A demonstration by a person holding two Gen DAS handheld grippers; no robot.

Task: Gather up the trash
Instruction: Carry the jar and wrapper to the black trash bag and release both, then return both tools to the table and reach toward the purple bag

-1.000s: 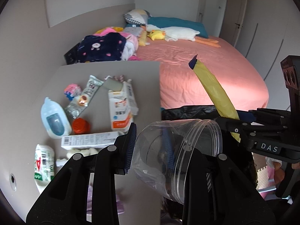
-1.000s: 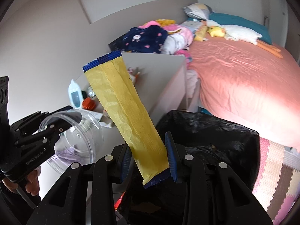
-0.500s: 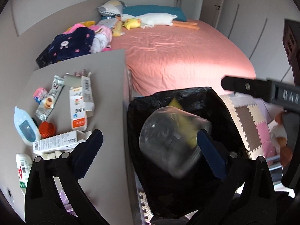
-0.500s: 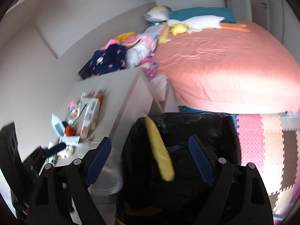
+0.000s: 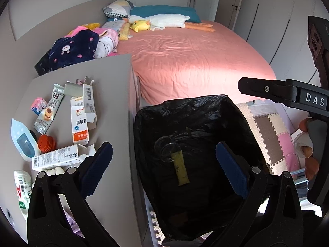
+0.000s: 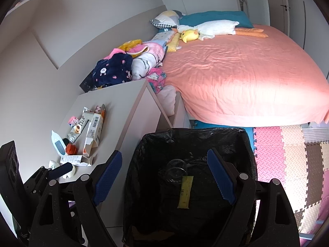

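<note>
Evenly daylit, sharp; bright glare on bed (image 5: 197,61) toward 3 o'clock; bin bag (image 6: 191,144) murky; fisheye-bent, vignetted edges.

Glossy black plastic bin liner (image 5: 205,123); clear plastic jar (image 5: 166,149).

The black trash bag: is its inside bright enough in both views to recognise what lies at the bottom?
Left wrist view: the black trash bag is dim inside, yet the clear plastic jar and yellow wrapper show. Right wrist view: equally dark, both recognisable; the sunlit pink bedsheet is far brighter.
</note>
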